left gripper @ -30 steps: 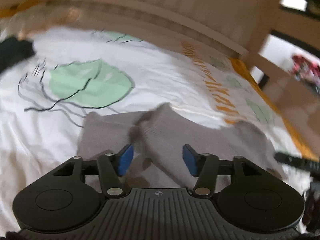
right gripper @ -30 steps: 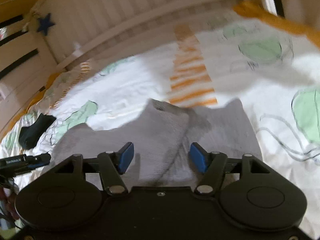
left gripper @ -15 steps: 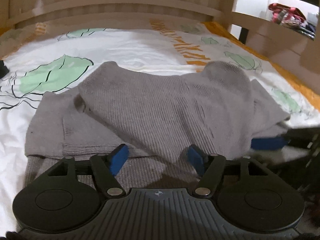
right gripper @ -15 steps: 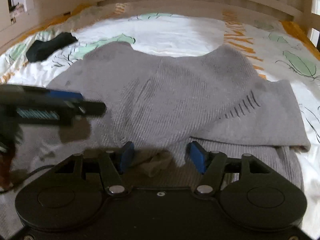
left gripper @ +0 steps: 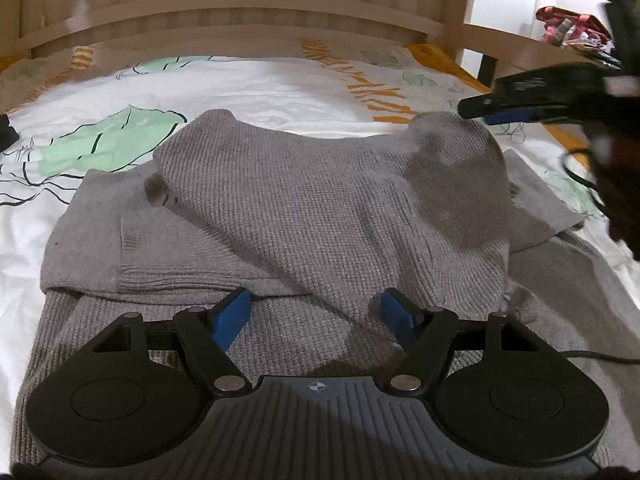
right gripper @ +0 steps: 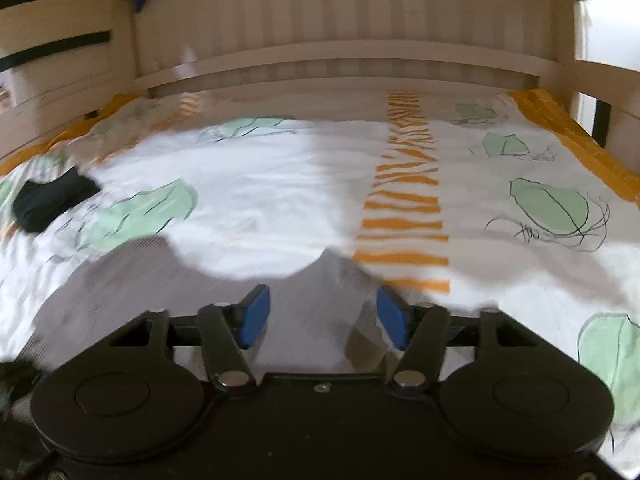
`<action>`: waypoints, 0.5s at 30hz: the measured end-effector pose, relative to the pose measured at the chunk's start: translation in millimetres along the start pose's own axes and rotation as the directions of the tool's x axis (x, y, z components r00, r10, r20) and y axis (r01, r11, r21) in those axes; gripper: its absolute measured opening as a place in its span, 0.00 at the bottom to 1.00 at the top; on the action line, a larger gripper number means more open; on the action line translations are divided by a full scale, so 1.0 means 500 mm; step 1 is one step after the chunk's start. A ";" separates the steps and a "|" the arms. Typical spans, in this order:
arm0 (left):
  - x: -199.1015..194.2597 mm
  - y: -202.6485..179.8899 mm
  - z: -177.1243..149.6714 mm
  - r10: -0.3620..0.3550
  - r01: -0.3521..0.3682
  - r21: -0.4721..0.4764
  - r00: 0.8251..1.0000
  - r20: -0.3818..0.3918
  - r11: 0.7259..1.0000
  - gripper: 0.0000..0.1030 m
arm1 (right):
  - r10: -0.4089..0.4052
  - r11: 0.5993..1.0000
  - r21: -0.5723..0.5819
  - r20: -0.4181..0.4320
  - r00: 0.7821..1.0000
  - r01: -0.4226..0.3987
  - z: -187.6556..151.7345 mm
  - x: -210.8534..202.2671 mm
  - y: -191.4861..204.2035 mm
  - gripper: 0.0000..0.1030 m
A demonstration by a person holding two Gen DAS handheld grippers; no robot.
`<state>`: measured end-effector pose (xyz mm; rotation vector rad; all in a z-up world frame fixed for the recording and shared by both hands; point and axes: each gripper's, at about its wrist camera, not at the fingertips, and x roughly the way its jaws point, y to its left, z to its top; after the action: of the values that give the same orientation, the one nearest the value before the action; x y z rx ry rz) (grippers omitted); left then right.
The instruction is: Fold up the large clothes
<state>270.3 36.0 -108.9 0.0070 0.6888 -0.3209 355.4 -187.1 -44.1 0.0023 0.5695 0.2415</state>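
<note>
Now half-folded grey knit sweater (left gripper: 320, 208) mid-frame on leaf-print sheet (left gripper: 280, 88), left gripper (left gripper: 316, 316) just widened, empty, low over hem; right gripper (right gripper: 320, 316) narrowing, empty, probably repositioning.

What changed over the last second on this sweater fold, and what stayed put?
The left gripper came down low over the grey sweater, its jaws opening, nothing pinched between them. The right gripper swung from the sweater's near edge out over its far right corner, jaws closing partway but apart on no cloth. The sweater lies folded on the bedsheet; the black garment has not moved.
</note>
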 end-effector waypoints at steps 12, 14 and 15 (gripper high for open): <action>-0.001 -0.002 0.001 -0.009 0.009 0.002 1.000 -0.001 1.000 0.74 | -0.110 0.984 0.130 -0.105 0.988 0.123 -0.065 0.069 -0.067 0.52; -0.004 0.002 0.006 -0.026 0.026 -0.008 1.000 -0.008 1.000 0.75 | -0.094 0.982 0.155 -0.082 0.992 0.106 -0.062 0.040 -0.074 0.54; -0.007 0.006 0.009 -0.037 0.037 -0.018 0.999 -0.012 0.999 0.75 | -0.079 0.980 0.175 -0.069 0.994 0.090 -0.057 0.027 -0.079 0.56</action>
<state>271.3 39.4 -103.6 -0.0209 0.7047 -0.3506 360.1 -224.5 -78.0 0.1438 0.6503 0.1075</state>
